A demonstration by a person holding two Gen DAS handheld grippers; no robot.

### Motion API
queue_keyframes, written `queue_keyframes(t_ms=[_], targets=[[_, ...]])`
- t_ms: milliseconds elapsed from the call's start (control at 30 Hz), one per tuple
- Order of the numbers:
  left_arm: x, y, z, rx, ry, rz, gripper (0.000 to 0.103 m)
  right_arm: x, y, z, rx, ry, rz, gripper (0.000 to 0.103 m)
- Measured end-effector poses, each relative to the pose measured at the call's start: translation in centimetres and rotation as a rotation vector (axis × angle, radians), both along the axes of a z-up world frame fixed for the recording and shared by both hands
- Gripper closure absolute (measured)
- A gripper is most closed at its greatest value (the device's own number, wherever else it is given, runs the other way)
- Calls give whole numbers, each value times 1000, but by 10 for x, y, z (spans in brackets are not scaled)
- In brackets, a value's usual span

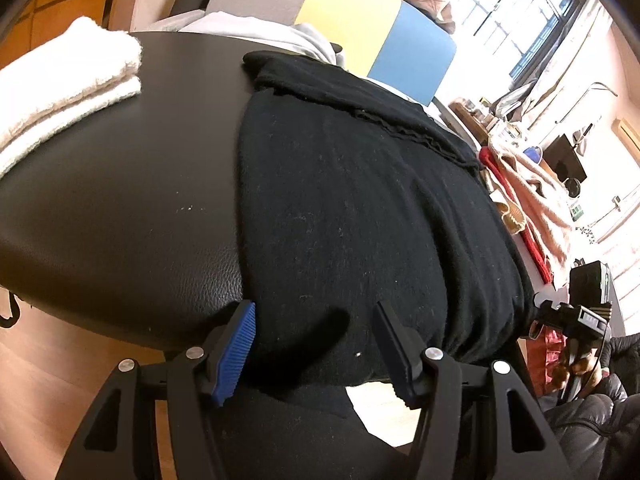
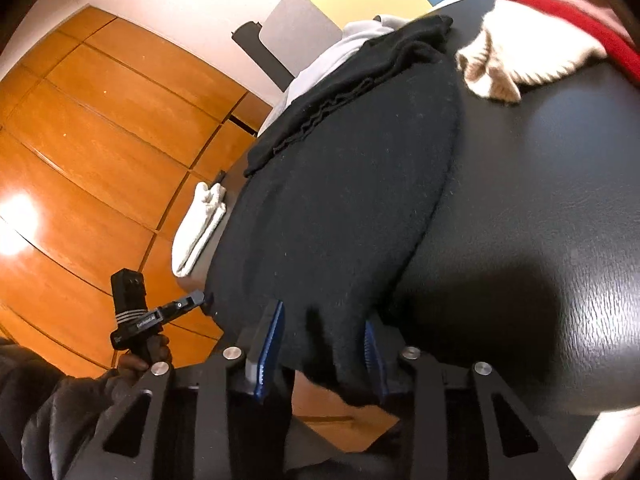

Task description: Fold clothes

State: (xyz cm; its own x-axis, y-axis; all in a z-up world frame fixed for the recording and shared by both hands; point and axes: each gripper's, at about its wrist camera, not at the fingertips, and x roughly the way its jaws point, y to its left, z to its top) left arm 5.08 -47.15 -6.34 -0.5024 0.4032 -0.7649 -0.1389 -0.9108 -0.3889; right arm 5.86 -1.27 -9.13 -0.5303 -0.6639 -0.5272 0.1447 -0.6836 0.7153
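A black garment [image 1: 360,208] lies spread over the dark, leather-textured worktop [image 1: 120,208], its near hem hanging over the front edge. At its far end a strip of the same cloth is folded back into a rumpled band.

The left tongs [image 1: 316,346] sit at the near left corner of the garment with their jaws wide apart; the blue-padded finger [image 1: 236,354] stands just outside the cloth's left edge, and the hem hangs between the two fingers without being pinched. The right tongs [image 2: 320,354] stand at the near right corner, likewise spread, with a hanging fold of the black cloth between the pads; whether the pads touch it cannot be told.

A folded white towel [image 1: 64,88] rests on the far left of the worktop, well apart from the garment. On the right lie a cream knit [image 2: 516,64] and a red cloth [image 2: 568,20]. A pale grey garment [image 2: 340,52] shows beyond the black one's far end. Behind the worktop stands a grey, yellow and blue panel [image 1: 352,12].
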Motion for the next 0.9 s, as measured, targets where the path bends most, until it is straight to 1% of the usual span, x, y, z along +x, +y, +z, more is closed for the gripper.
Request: queue_keyframes(t_ms=[67, 100, 167, 200, 233, 333, 367, 400, 467, 533, 600, 667, 700, 767, 833, 900], targets=[[0, 1, 0, -7, 3, -2, 43, 2, -2, -2, 14, 27, 7, 62], [-1, 1, 0, -8, 3, -3, 43, 3, -3, -2, 11, 39, 9, 59], [-2, 0, 0, -2, 4, -1, 43, 3, -4, -2, -19, 55, 12, 47], [-2, -1, 1, 10, 4, 2, 43, 3, -6, -1, -36, 62, 16, 38], [-2, -2, 1, 24, 5, 4, 43, 3, -8, 0, -39, 67, 22, 33], [-5, -4, 1, 90, -4, 12, 43, 1, -12, 3, -27, 59, 19, 28], [-6, -3, 0, 112, -6, 15, 43, 2, -12, 2, -35, 52, 8, 28], [-8, -2, 0, 117, -8, 16, 43, 2, -12, 2, -37, 42, -5, 28], [-8, 1, 1, 115, -9, 13, 43, 4, -9, 1, -29, 18, -38, 37], [-9, 2, 2, 130, -16, 12, 43, 6, -6, 0, -20, -7, -70, 54], [-12, 1, 2, 152, -34, 20, 43, 8, -3, -1, -23, -21, -83, 59], [-14, 4, 1, 129, -46, 12, 45, 10, 0, -3, -25, -30, -85, 63], [-15, 6, 1, 114, -50, 6, 47, 10, 0, -3, -15, -28, -81, 64], [-18, 10, 1, 83, -59, -6, 47, 10, -2, -1, 17, -25, -72, 68], [-21, 14, 0, 52, -68, -18, 47, 10, 0, -1, 60, -42, -71, 91], [-21, 14, 0, 33, -71, -14, 47, 10, 2, -3, 61, -67, -73, 95]])
